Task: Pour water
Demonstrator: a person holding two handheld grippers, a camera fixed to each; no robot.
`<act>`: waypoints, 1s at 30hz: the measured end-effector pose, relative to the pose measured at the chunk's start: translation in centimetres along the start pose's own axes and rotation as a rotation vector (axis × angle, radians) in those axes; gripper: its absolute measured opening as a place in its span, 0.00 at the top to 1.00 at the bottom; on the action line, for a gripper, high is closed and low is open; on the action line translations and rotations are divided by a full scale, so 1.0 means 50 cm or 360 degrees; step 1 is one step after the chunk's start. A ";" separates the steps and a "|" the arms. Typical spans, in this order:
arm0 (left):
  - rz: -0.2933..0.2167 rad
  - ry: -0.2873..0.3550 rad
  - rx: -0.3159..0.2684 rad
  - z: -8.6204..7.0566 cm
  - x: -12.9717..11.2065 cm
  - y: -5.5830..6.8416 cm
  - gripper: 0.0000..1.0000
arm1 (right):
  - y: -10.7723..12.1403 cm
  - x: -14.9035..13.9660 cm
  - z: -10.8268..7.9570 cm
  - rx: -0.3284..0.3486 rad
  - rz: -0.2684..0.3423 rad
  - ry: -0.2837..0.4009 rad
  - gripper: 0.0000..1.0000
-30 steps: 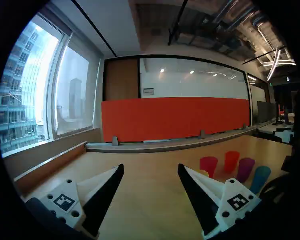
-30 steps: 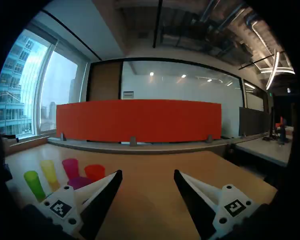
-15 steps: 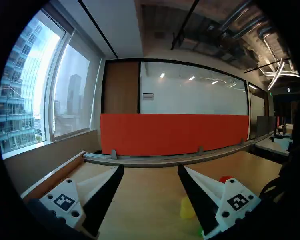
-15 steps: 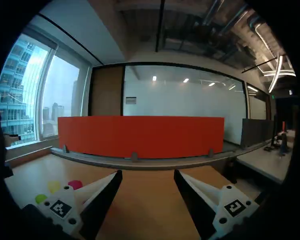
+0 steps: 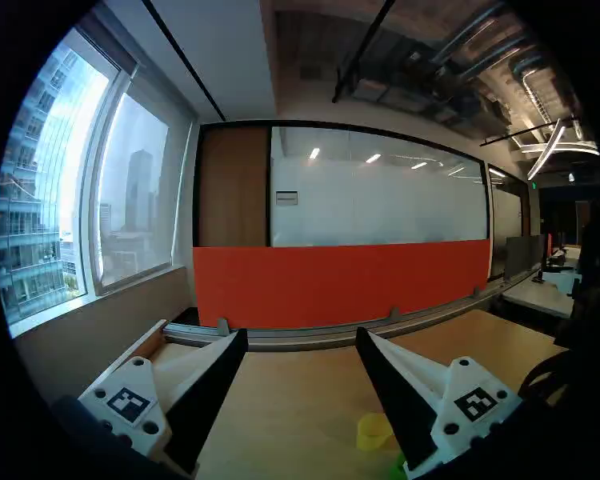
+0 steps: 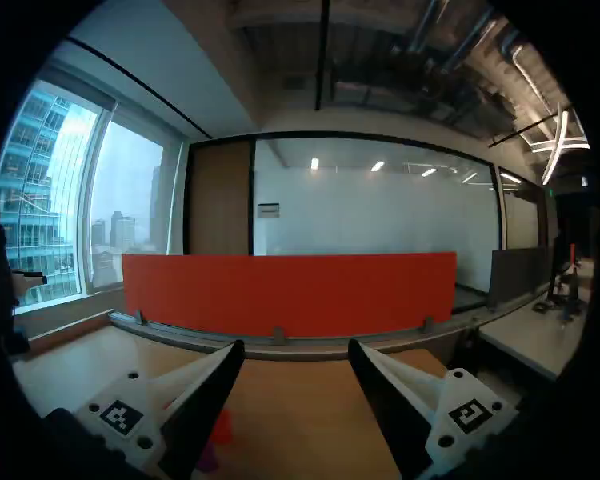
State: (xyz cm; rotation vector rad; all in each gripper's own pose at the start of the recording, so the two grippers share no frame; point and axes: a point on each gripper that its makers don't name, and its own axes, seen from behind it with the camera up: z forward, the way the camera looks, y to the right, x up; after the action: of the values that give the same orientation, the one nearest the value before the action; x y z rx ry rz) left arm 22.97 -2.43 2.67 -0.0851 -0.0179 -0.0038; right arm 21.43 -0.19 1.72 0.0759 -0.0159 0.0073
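Note:
In the left gripper view my left gripper (image 5: 300, 344) stands open above a wooden desk (image 5: 300, 408), nothing between its fingers. A yellow cup (image 5: 374, 430) stands low beside the right finger (image 5: 428, 400), with a sliver of a green cup (image 5: 398, 464) below it. In the right gripper view my right gripper (image 6: 296, 352) is open and empty over the same desk (image 6: 300, 416). A red cup (image 6: 222, 426) and a bit of a purple cup (image 6: 210, 459) peek out beside the left finger (image 6: 172, 400).
An orange divider panel (image 5: 340, 280) runs along the desk's far edge, with a glass wall behind it. Tall windows (image 5: 52, 200) line the left side. Another desk (image 6: 532, 336) with dark objects stands at the right.
Both views have tilted upward, so the cups have slid down and mostly out of sight. The row of cups seen a second ago is hidden behind the fingers or below the edge.

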 end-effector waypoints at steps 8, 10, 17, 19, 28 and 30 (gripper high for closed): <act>0.0047 -0.0012 -0.0132 0.000 0.000 0.031 0.00 | -0.037 0.001 -0.003 0.0147 -0.0014 -0.0017 0.00; 0.0061 -0.0006 -0.0180 -0.001 0.003 0.044 0.00 | -0.053 0.007 -0.007 0.0214 -0.0014 -0.0008 0.00; 0.0032 -0.0014 -0.0348 -0.008 0.001 0.088 0.00 | -0.118 0.028 -0.029 0.0459 -0.0058 0.0035 0.00; 0.0023 -0.0023 -0.0393 -0.011 -0.001 0.097 0.00 | -0.140 0.033 -0.038 0.0529 -0.0069 0.0034 0.00; 0.0043 -0.0045 -0.0518 -0.020 -0.005 0.126 0.00 | -0.198 0.040 -0.058 0.0728 -0.0087 0.0017 0.00; 0.0048 -0.0053 -0.0537 -0.020 -0.008 0.132 0.00 | -0.202 0.039 -0.059 0.0745 -0.0098 0.0012 0.00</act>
State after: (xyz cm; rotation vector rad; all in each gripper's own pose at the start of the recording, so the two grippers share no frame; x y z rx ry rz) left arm 22.59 4.04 1.11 -0.4228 -0.0495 0.0251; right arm 23.49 -10.03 -1.94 0.5442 -0.0039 -0.0507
